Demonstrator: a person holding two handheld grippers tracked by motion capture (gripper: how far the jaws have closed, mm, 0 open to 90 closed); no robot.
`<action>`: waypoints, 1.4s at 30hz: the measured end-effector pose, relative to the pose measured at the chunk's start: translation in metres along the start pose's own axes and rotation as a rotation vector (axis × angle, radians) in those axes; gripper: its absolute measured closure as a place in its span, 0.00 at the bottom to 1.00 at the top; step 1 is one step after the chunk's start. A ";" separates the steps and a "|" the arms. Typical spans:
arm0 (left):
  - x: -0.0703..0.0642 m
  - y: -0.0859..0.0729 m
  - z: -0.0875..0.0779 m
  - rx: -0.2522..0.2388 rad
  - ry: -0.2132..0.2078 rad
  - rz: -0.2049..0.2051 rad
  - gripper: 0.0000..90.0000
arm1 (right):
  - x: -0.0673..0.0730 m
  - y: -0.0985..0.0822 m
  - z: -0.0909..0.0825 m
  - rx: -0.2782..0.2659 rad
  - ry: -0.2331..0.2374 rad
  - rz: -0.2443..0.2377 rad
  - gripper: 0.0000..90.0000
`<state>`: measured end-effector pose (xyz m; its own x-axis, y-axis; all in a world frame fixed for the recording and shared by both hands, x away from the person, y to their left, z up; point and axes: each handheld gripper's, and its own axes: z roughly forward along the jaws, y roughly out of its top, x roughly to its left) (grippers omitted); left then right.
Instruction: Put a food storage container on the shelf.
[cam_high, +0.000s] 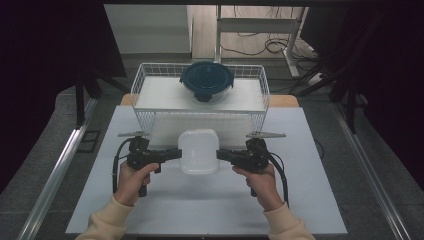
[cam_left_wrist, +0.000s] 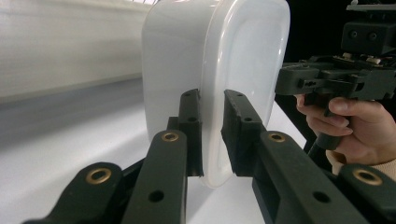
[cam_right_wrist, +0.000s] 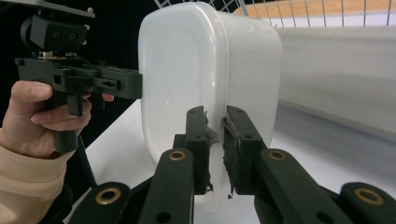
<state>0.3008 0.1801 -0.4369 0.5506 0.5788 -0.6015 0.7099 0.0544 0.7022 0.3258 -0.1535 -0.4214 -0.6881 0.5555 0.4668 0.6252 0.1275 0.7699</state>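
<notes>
A white plastic container (cam_high: 198, 150) with rounded corners hangs above the table, held from both sides. My left gripper (cam_high: 176, 153) is shut on its left rim, and my right gripper (cam_high: 221, 154) is shut on its right rim. In the left gripper view the jaws pinch the container's (cam_left_wrist: 215, 70) thin rim, the gripper (cam_left_wrist: 212, 133) closed tight on it. In the right gripper view my gripper (cam_right_wrist: 215, 149) clamps the opposite rim of the container (cam_right_wrist: 205, 70) the same way. The container's inside is hidden.
A white wire basket (cam_high: 145, 85) stands just behind the container, with a round dark-lidded glass bowl (cam_high: 206, 80) inside it. The white table (cam_high: 300, 190) has free room at the front and both sides. Dark curtains and metal rails flank the table.
</notes>
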 end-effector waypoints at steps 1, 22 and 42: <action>-0.001 0.001 -0.001 -0.002 0.001 0.006 0.87 | 0.002 0.001 -0.001 -0.004 -0.002 -0.010 0.89; -0.050 0.060 -0.028 -0.054 -0.028 0.127 0.87 | 0.040 0.056 -0.043 -0.088 -0.007 -0.131 0.89; -0.085 0.143 -0.045 -0.067 -0.026 0.199 0.86 | 0.062 0.130 -0.071 -0.151 -0.029 -0.178 0.89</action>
<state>0.3353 0.1754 -0.2679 0.6889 0.5623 -0.4573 0.5558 -0.0048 0.8313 0.3386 -0.1608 -0.2616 -0.7706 0.5589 0.3064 0.4309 0.1027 0.8965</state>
